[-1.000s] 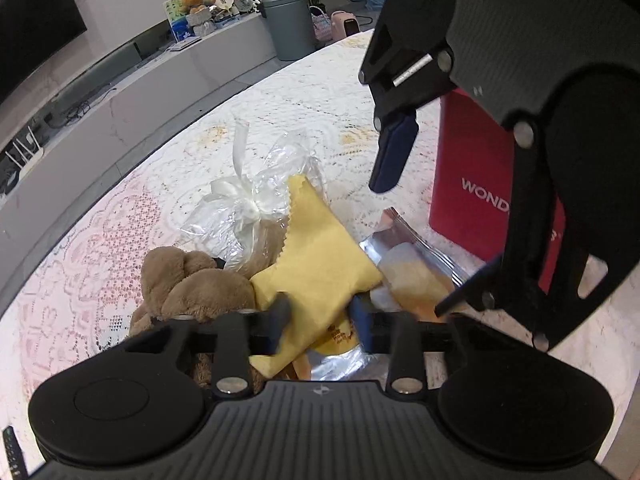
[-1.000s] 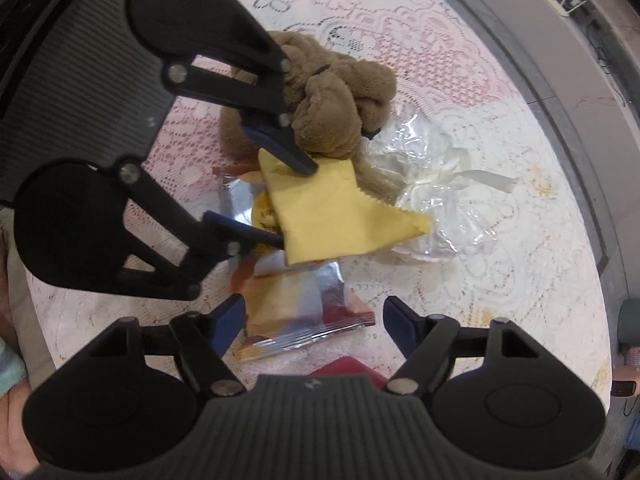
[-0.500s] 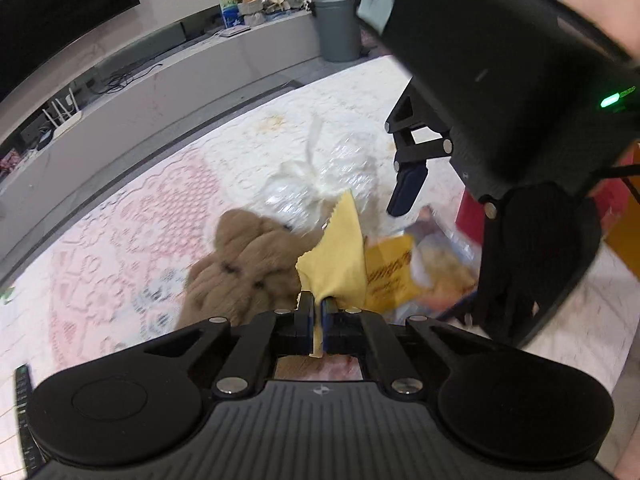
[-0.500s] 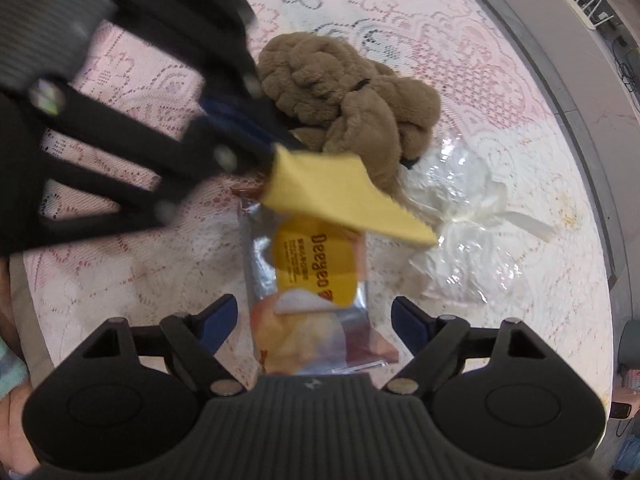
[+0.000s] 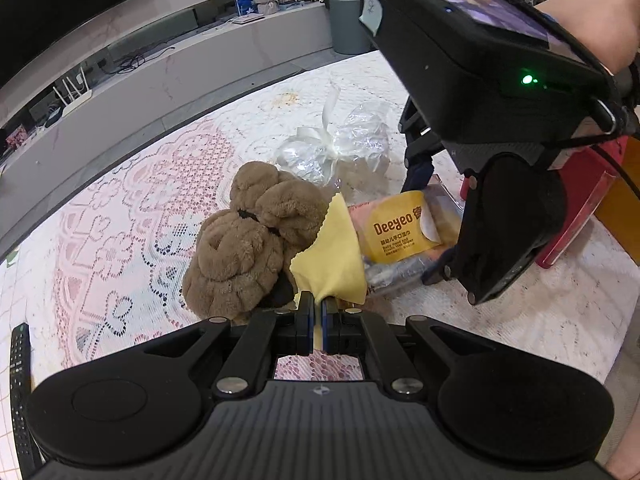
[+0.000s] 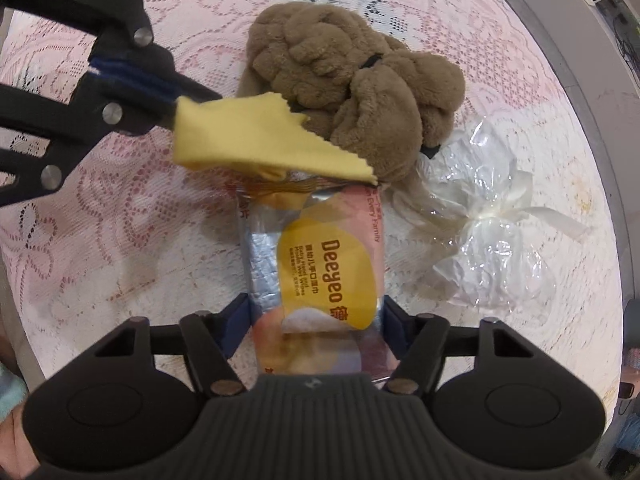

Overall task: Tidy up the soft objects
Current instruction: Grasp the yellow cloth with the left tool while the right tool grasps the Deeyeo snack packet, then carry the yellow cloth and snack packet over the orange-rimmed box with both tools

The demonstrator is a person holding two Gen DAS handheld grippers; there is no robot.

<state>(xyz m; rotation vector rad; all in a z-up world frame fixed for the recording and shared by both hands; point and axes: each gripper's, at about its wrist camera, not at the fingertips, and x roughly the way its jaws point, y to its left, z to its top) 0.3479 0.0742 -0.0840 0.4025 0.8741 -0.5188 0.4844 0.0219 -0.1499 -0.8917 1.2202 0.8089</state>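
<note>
My left gripper (image 5: 317, 308) is shut on a corner of a yellow cloth (image 5: 328, 264), held just above the lace-covered table (image 5: 120, 220) beside a brown plush toy (image 5: 248, 240). In the right wrist view the yellow cloth (image 6: 248, 140) hangs from the left gripper (image 6: 170, 108) over the plush toy (image 6: 352, 80) and the far end of a Deeyeo wipes pack (image 6: 320, 264). My right gripper (image 6: 316, 316) points down with the pack between its jaws. The jaws are closing, pads at the pack's long edges, which are not visibly squeezed.
A crumpled clear bag tied with white ribbon (image 6: 480, 240) lies beyond the plush toy. A red box (image 5: 580, 208) stands at the table's right side. A remote (image 5: 20, 380) lies at the left edge. A person's arm (image 5: 592, 12) holds the right gripper.
The left gripper shut on the yellow cloth and lifted it off the wipes pack, toward the plush toy. The right gripper came down over the uncovered pack and its jaws narrowed.
</note>
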